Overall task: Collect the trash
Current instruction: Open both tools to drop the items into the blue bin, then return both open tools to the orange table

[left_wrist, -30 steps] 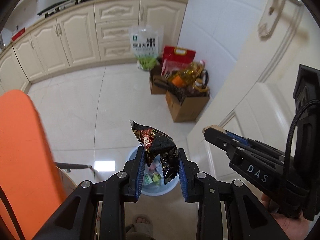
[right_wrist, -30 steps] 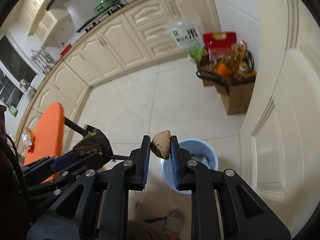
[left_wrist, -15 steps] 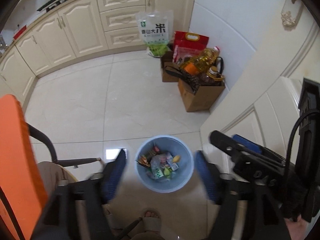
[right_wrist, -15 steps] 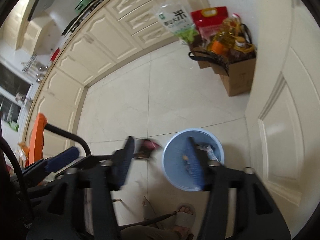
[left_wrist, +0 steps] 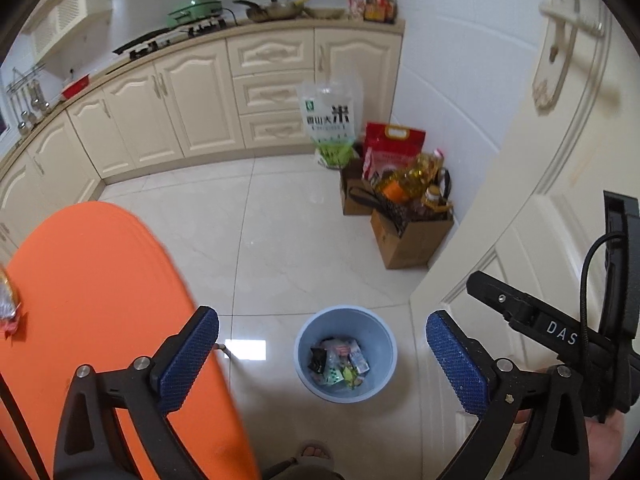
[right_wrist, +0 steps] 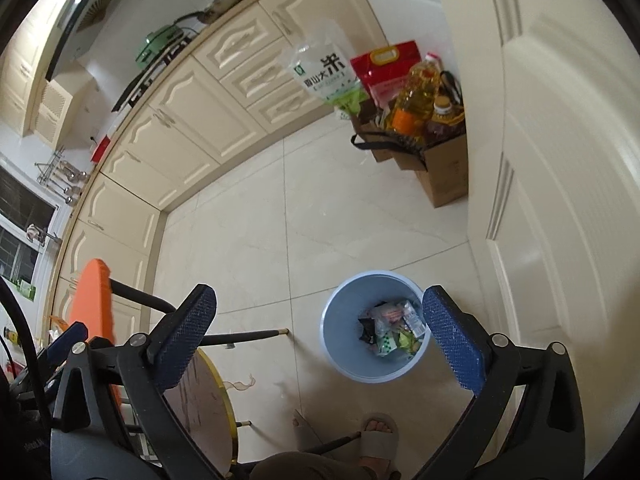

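Note:
A light blue bin (left_wrist: pixel 346 354) stands on the tiled floor with several crumpled wrappers (left_wrist: pixel 340 364) inside; it also shows in the right wrist view (right_wrist: pixel 376 338). My left gripper (left_wrist: pixel 322 360) is wide open and empty, held high above the bin. My right gripper (right_wrist: pixel 320 338) is wide open and empty, also above the bin; its black body (left_wrist: pixel 552 332) shows at the right in the left wrist view. A snack wrapper (left_wrist: pixel 8 304) lies on the orange table (left_wrist: pixel 92 320) at the far left.
A cream door (left_wrist: pixel 532 184) stands close on the right. Cardboard boxes with oil bottles (left_wrist: pixel 408 208) and rice bags (left_wrist: pixel 330 120) sit by the wall. A round stool (right_wrist: pixel 204 412) and my sandalled foot (right_wrist: pixel 376 436) are below. Kitchen cabinets (left_wrist: pixel 200 108) line the back.
Both grippers opened. The dark wrapper fell from my left gripper and the brown scrap from my right. Both grippers now hang empty over the bin.

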